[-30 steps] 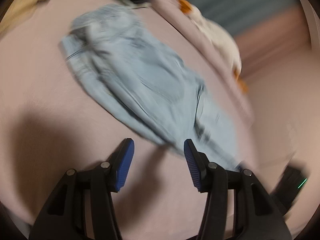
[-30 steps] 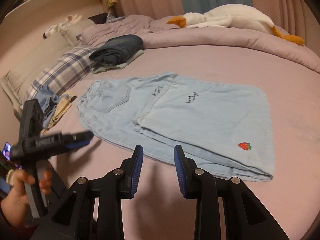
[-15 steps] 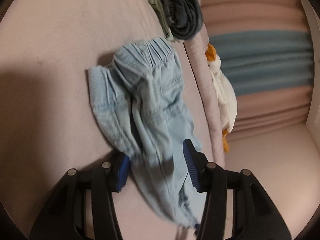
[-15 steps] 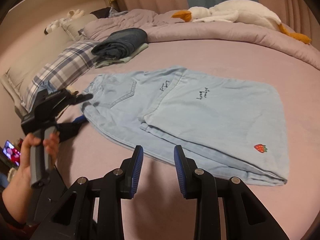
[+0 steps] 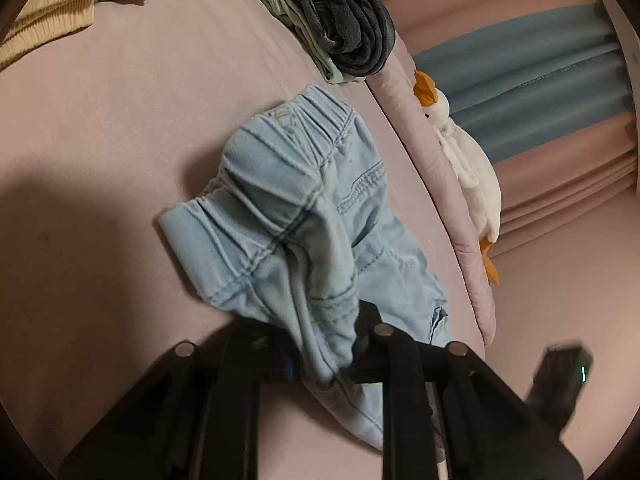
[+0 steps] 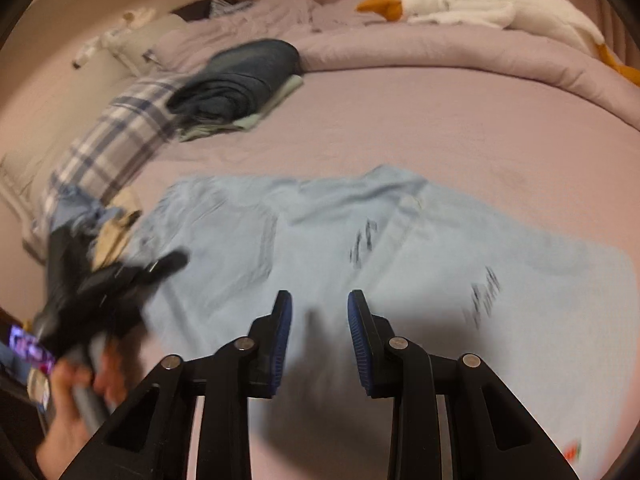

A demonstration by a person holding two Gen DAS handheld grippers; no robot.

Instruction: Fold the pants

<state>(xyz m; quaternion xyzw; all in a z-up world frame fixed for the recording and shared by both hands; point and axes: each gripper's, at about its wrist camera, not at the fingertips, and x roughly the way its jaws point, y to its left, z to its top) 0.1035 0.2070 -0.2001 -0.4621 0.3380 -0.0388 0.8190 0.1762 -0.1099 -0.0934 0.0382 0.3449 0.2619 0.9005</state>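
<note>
A: Left hand-held gripper [image 5: 324,354]: clamped on a bunched fold near the waistband of the light-blue pants [image 5: 304,216], lifted off the pink bed [image 5: 120,128].

B: Right hand-held gripper [image 6: 319,332]: fingers parted, nothing between, low over the near edge of the pants; view blurred.

A: Beyond the waistband: folded dark jeans [image 5: 348,28]. Along the quilt: goose plush [image 5: 468,168].

B: Far left: plaid pillow [image 6: 112,148].

One pair of light pants [image 6: 360,248], two claws [image 5: 324,344] [image 6: 319,332], one goose toy [image 6: 488,4]
</note>
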